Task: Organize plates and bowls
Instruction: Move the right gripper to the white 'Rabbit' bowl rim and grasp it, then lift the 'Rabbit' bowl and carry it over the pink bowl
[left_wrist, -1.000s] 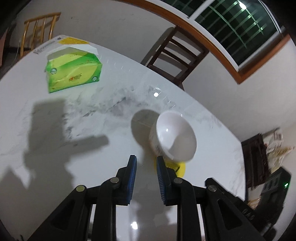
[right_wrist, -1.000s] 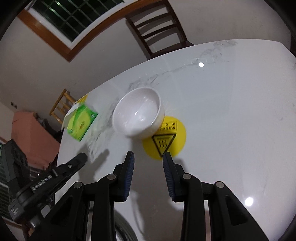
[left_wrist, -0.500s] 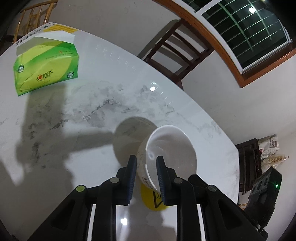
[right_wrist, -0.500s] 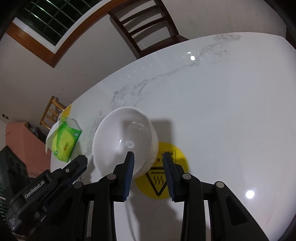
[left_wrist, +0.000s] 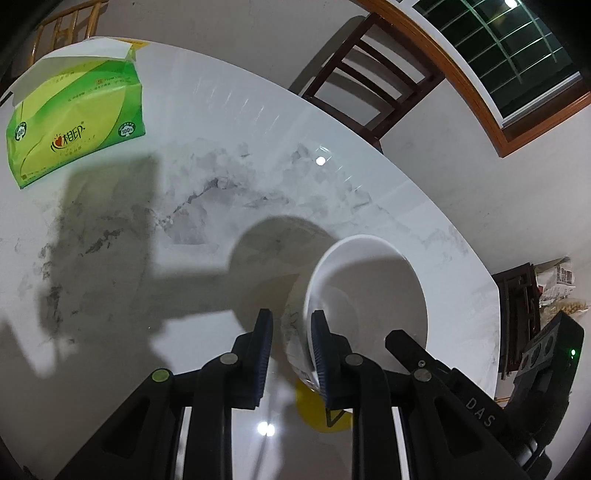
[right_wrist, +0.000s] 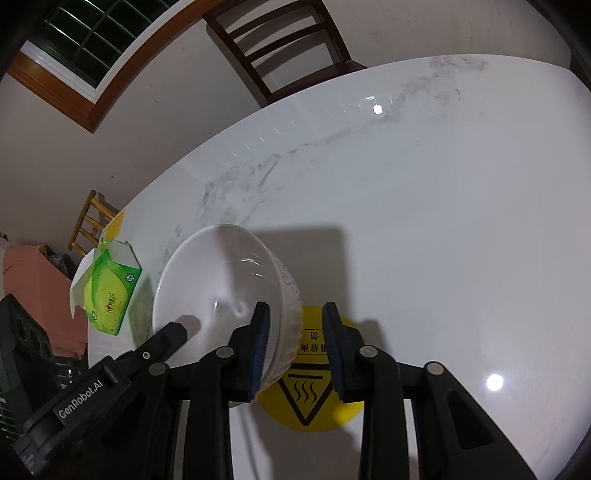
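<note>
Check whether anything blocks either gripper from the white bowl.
Nothing visible does. The white bowl has its rim between the jaws of the left gripper and of the closing right gripper, on opposite sides.

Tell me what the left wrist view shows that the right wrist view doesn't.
Left wrist only: dark shelving past the table's end.

Right wrist only: the sticker's hot-surface symbol and a pink cloth.

Both: the white bowl on the marble table, with each gripper's fingers astride its rim, the right gripper closing; the green tissue box; the dark chair.
</note>
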